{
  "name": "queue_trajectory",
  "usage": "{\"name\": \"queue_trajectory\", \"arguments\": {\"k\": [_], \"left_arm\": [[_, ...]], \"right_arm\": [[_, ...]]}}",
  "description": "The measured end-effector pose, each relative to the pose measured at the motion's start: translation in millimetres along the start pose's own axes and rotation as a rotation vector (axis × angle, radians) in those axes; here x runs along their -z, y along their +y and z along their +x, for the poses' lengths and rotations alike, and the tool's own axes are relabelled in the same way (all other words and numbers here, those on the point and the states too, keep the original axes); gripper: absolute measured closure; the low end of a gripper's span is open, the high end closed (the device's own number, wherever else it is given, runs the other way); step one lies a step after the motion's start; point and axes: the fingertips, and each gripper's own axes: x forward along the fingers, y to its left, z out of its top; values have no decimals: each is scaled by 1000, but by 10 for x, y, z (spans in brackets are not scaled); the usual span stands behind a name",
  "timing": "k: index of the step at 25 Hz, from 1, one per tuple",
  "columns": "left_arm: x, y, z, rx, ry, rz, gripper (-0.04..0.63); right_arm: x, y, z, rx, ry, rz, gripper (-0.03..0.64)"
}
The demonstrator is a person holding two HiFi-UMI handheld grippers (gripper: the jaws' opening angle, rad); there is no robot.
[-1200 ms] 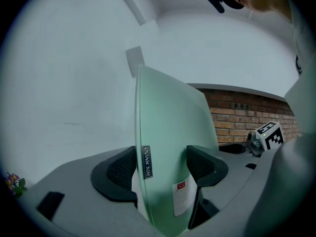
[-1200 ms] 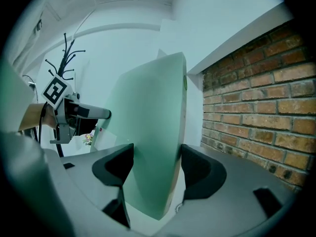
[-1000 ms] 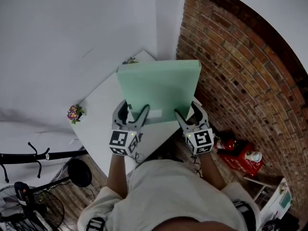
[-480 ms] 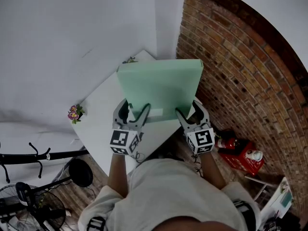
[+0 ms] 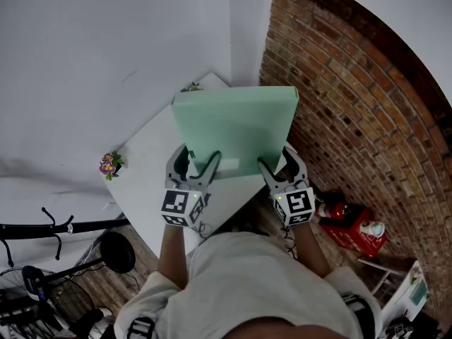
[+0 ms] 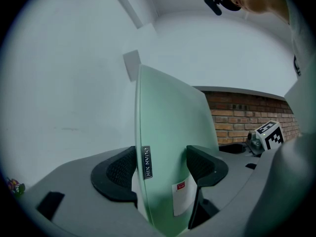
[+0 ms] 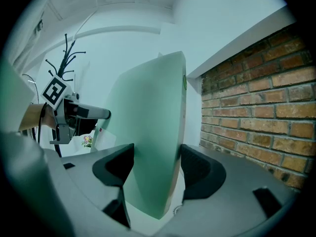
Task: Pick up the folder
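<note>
A pale green folder (image 5: 236,129) stands on edge over the white table (image 5: 145,164), its broad face towards the head camera. My left gripper (image 5: 198,168) is shut on its lower left corner and my right gripper (image 5: 275,167) on its lower right corner. In the left gripper view the folder (image 6: 173,132) fills the gap between the jaws of the left gripper (image 6: 163,169), with a silver spine label (image 6: 146,162) and a white sticker (image 6: 180,197). In the right gripper view the folder (image 7: 153,127) is pinched by the right gripper (image 7: 158,169). Whether its bottom edge touches the table is hidden.
A brick wall (image 5: 353,119) runs close along the right of the table. A small flower pot (image 5: 108,165) sits at the table's left corner. Red items (image 5: 349,226) lie on the floor at the right. A black coat stand (image 5: 42,228) is at the lower left.
</note>
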Motion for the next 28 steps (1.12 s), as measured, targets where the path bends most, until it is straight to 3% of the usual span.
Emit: {"name": "queue_trajectory", "arguments": {"k": [28], "left_arm": [[23, -53, 3, 12, 9, 7, 268]], "right_arm": [[34, -16, -64, 22, 3, 4, 331]]}}
